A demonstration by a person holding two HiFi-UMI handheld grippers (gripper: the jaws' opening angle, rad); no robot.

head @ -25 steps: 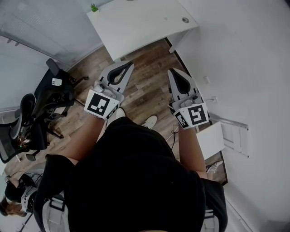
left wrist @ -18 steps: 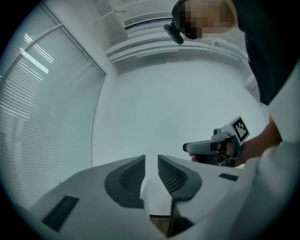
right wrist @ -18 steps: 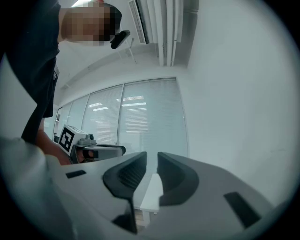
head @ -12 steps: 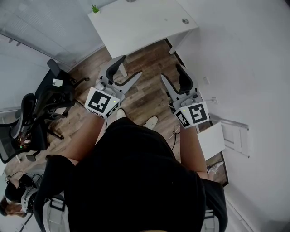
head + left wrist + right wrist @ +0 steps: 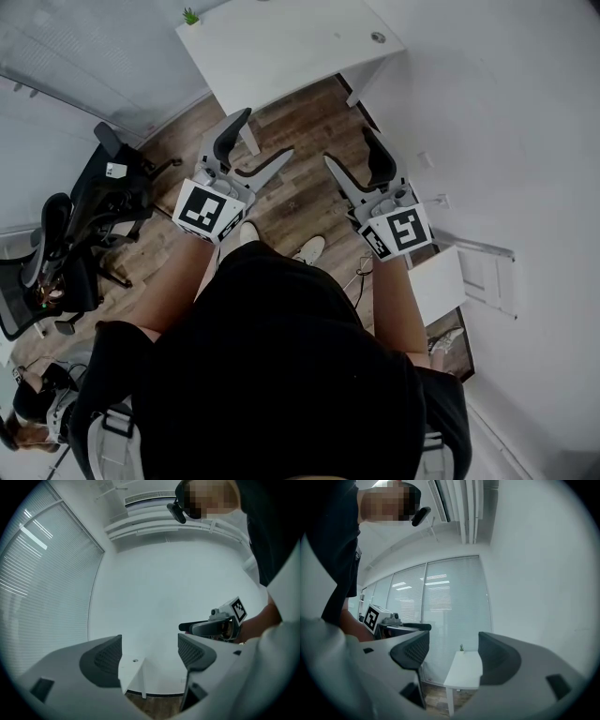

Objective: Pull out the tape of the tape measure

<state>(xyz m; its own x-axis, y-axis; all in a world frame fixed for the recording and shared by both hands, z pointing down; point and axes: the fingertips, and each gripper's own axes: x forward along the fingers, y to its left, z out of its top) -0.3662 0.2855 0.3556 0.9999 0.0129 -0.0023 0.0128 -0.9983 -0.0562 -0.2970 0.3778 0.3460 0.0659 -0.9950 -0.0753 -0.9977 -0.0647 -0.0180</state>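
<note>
No tape measure is plainly in view; a small round grey object (image 5: 378, 37) lies on the white table (image 5: 281, 47) ahead, too small to identify. My left gripper (image 5: 262, 138) and right gripper (image 5: 349, 150) hang side by side above the wooden floor, short of the table and pointing level towards it. Both have just been opening, and nothing is between the jaws of either. In the left gripper view the left gripper (image 5: 149, 653) frames the table's corner (image 5: 131, 672), with the right gripper (image 5: 215, 625) alongside. In the right gripper view the right gripper (image 5: 452, 656) frames the table (image 5: 464, 670).
A black office chair (image 5: 75, 234) stands at the left. A small green plant (image 5: 192, 16) sits on the table's far corner. A white wall and a low white box (image 5: 441, 286) are close on the right. Window blinds (image 5: 440, 602) run behind the table.
Both grippers went from shut to wide open. Neither hand has shifted noticeably.
</note>
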